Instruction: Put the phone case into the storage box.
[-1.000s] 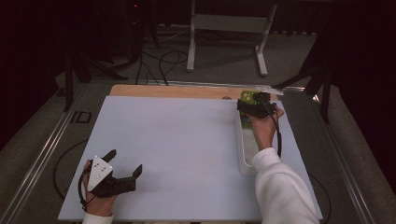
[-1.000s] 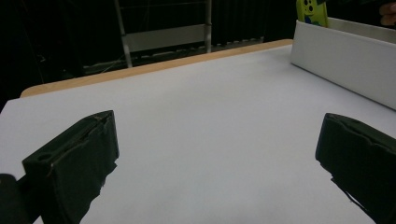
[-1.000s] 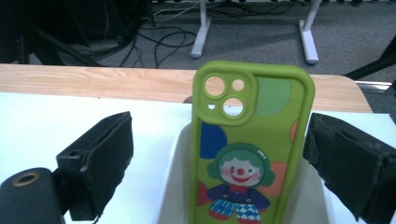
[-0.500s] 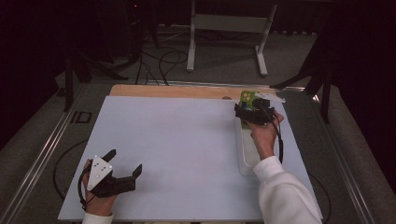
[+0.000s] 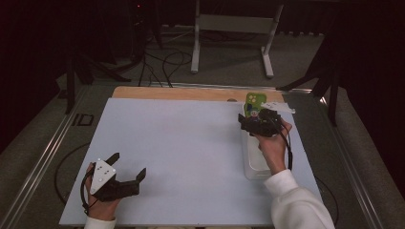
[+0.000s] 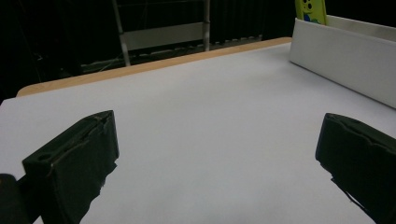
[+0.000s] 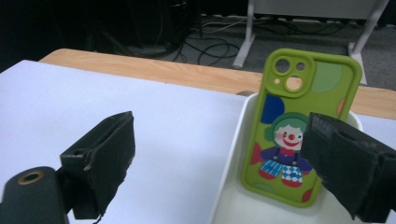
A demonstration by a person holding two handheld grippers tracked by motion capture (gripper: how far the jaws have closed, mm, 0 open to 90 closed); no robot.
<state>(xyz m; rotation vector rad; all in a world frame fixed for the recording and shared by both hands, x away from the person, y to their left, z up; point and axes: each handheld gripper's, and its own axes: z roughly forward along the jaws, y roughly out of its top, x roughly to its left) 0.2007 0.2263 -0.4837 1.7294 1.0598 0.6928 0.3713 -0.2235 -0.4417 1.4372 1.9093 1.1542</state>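
A green phone case (image 7: pixel 299 121) with a cartoon clown on it stands upright against the far end of a long white tray (image 7: pixel 232 158). My right gripper (image 7: pixel 219 140) is open just short of the case, low over the tray, and its jaws hold nothing. From above, the right gripper (image 5: pixel 255 119) hovers over the tray (image 5: pixel 255 167) just below the case (image 5: pixel 254 100). My left gripper (image 5: pixel 128 166) rests open on the white board near the front left. Its own view has the left gripper (image 6: pixel 215 149) wide open over bare board, with the tray wall (image 6: pixel 345 51) and the case (image 6: pixel 310 10) far off.
The white board (image 5: pixel 191 143) covers a wooden table whose far edge (image 5: pixel 181 93) shows as a tan strip. Behind the table are a metal stand (image 5: pixel 229 28) and cables on the floor. A metal rail (image 5: pixel 47 152) runs along the left side.
My right gripper has drawn back along the tray toward the person, away from the phone case, which stays upright. The left gripper has not moved.
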